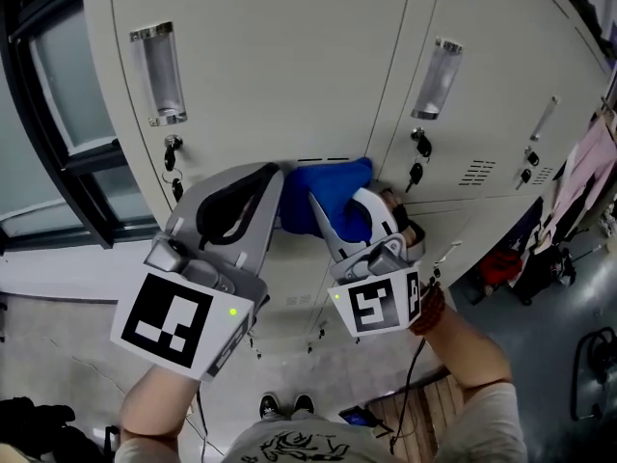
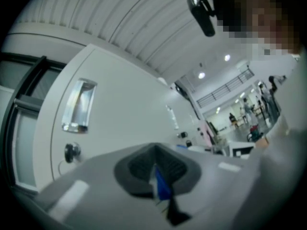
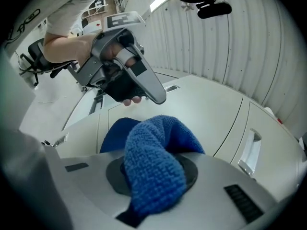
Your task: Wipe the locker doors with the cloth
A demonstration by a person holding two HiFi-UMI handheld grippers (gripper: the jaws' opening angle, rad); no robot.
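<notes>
Sharing one blue cloth (image 1: 333,193), left gripper (image 2: 157,177) and right gripper (image 3: 154,176) each have fingers clamped on it.

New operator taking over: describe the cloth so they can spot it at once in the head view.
Find the pale grey lockers. Between the keys hanging in two neighbouring doors, the right gripper clamps the cloth. It is the only bright blue, fuzzy thing against the smooth grey doors.

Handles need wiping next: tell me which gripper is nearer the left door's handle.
Left. The left gripper sits below and right of the handle; the right gripper, shut on the cloth, is farther right.
</notes>
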